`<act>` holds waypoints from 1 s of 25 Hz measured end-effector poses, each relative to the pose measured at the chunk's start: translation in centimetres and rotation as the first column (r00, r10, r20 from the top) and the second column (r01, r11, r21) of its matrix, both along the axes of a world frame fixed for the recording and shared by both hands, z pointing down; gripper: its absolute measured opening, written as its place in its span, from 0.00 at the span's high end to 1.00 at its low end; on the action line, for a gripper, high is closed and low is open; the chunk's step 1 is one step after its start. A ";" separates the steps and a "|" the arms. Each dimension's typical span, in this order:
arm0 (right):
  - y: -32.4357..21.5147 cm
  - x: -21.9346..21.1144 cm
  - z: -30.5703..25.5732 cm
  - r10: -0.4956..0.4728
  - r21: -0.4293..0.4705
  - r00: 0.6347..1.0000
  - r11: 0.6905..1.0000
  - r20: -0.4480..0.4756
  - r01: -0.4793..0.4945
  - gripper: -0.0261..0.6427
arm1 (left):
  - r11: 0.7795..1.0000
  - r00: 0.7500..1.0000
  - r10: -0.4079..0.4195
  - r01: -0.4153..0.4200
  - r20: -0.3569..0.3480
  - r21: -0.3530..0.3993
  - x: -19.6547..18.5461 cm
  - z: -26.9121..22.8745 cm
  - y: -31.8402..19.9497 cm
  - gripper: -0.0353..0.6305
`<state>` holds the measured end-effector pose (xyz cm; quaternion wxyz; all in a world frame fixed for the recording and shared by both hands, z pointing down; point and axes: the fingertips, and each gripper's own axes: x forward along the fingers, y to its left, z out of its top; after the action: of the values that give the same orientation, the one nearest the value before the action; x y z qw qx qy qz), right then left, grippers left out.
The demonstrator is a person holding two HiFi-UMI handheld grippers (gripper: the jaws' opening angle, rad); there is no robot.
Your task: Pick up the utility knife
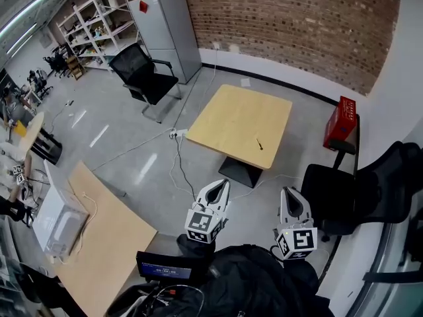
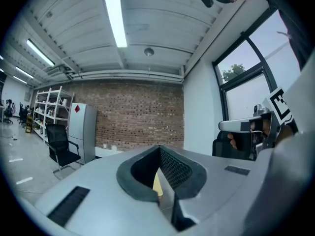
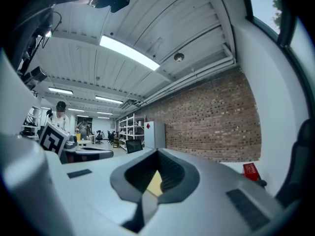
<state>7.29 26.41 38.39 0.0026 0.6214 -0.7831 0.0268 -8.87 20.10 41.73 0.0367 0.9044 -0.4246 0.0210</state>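
The utility knife point(image 1: 259, 144) is a small dark object lying near the front right edge of the light wooden table point(image 1: 231, 114) in the head view. My left gripper point(image 1: 219, 186) and right gripper point(image 1: 291, 194) are held close to my body, well short of the table, and both point toward it. Each one's jaws meet at the tip with nothing between them. In the left gripper view the shut jaws point(image 2: 159, 148) aim at the brick wall, and the right gripper point(image 2: 246, 127) shows off to the side. The right gripper view shows its own shut jaws point(image 3: 157, 152).
White cables point(image 1: 178, 164) trail over the floor before the table. A black office chair point(image 1: 142, 71) and a grey cabinet point(image 1: 168, 32) stand at the back left. A red box point(image 1: 340, 123) and black chairs point(image 1: 357, 190) are at the right. A wooden board point(image 1: 109, 243) lies at the left.
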 end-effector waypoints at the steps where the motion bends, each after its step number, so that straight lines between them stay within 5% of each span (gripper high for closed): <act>1: 0.2 0.2 0.1 -0.008 0.000 1.000 1.000 0.001 0.008 0.96 | 1.000 1.000 -0.002 0.002 0.003 -0.002 0.3 0.1 0.2 0.95; 15: 0.1 1.7 3.7 -0.056 -0.087 0.998 0.995 0.009 0.056 0.96 | 0.998 0.999 -0.001 0.004 0.054 -0.063 2.6 3.3 1.5 0.95; 25: -6.3 1.9 4.6 -0.021 -0.110 1.000 0.994 -0.003 0.021 0.96 | 0.996 0.999 0.041 -0.039 0.026 -0.082 3.4 3.8 -5.4 0.95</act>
<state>9.14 20.07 42.96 0.0388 0.6121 -0.7868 0.0687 -5.52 14.72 45.58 0.0672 0.9100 -0.4058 0.0516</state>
